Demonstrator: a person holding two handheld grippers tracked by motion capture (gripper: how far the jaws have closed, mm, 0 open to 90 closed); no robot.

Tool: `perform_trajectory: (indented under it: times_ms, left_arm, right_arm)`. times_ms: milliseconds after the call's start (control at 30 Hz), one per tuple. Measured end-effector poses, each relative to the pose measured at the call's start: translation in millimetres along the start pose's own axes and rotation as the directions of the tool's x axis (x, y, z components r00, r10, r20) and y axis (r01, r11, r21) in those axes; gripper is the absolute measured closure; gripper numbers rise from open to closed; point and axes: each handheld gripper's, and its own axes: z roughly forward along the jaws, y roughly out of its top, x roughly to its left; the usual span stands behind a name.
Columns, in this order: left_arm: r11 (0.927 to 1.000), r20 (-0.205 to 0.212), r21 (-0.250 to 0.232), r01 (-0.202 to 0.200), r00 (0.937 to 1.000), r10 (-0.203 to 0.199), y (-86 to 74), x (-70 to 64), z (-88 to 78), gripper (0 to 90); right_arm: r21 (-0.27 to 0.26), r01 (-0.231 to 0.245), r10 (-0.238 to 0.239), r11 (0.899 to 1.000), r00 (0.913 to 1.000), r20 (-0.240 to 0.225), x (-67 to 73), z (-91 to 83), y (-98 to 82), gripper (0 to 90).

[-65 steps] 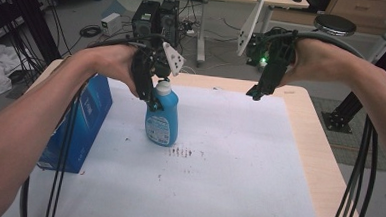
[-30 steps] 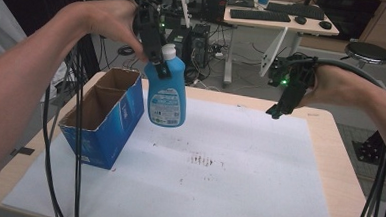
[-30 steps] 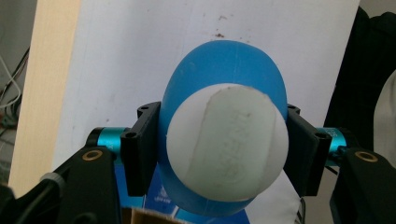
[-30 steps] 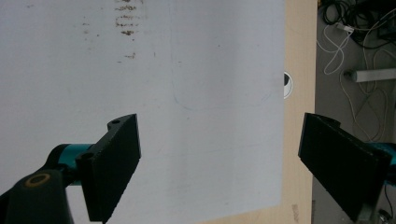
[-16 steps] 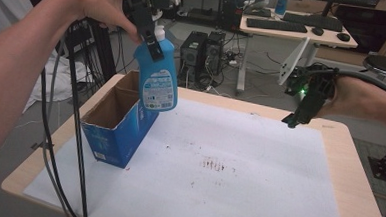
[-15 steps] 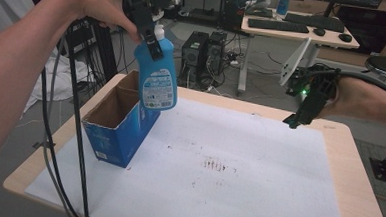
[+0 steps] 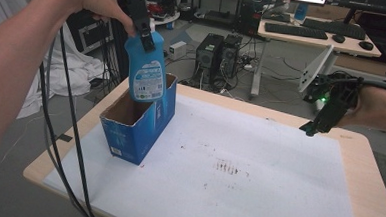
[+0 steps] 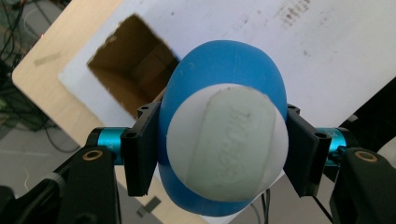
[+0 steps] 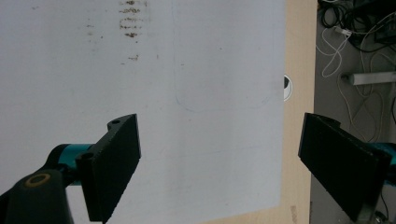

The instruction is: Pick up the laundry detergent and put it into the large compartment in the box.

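**Blue bottle held above the open box**

Behind our table we see an office floor with computer towers, cables and a far desk with keyboards. On the wooden table (image 7: 363,162) lies a white sheet (image 7: 257,182) with some brown marks. At the left part of the sheet stands a blue cardboard box (image 7: 135,130), open at the top and, as far as we see, empty inside.

Our left gripper (image 7: 144,28) is clamped on the neck of the blue bottle (image 7: 145,73), just below its white cap (image 8: 227,142); in the left gripper view both jaws press on the bottle's sides. The bottle hangs in the air above the far part of the box opening, touching nothing below. Its long axis is nearly upright, a little tilted, with the cap up and the bottom down toward the box.

Our right gripper (image 7: 326,115) hovers at the right side, well apart from the box, with its jaws wide apart and nothing between them.

We judge that lifting is done; lowering into the box and releasing are left
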Motion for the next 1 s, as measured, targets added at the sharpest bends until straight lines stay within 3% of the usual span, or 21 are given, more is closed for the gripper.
perform_trajectory:
  times_ms: [133,600,867,1000]
  left_arm:
    - [0.9991,-0.012,0.022,0.036,0.9993,-0.036,-6.9,6.2,3.2,37.0]
    - [0.9963,-0.012,0.044,0.074,0.9972,-0.073,-25.5,18.1,23.9,36.9]
    - [0.9956,-0.008,0.050,0.080,0.9968,-0.080,-34.0,20.8,48.3,36.8]
    - [0.9949,0.010,0.060,0.081,0.9966,-0.081,-38.5,21.2,68.6,36.9]
  right_arm:
    - [0.004,0.006,-0.006,1.000,1.0000,0.000,1.1,1.4,2.7,12.1]
    - [0.010,0.018,-0.018,1.000,0.9998,-0.008,1.3,7.5,7.1,12.2]
    - [0.014,0.019,-0.019,1.000,0.9998,-0.008,1.6,9.3,9.1,12.2]
    - [0.018,0.024,-0.023,1.000,0.9997,-0.011,2.0,11.5,10.5,12.2]
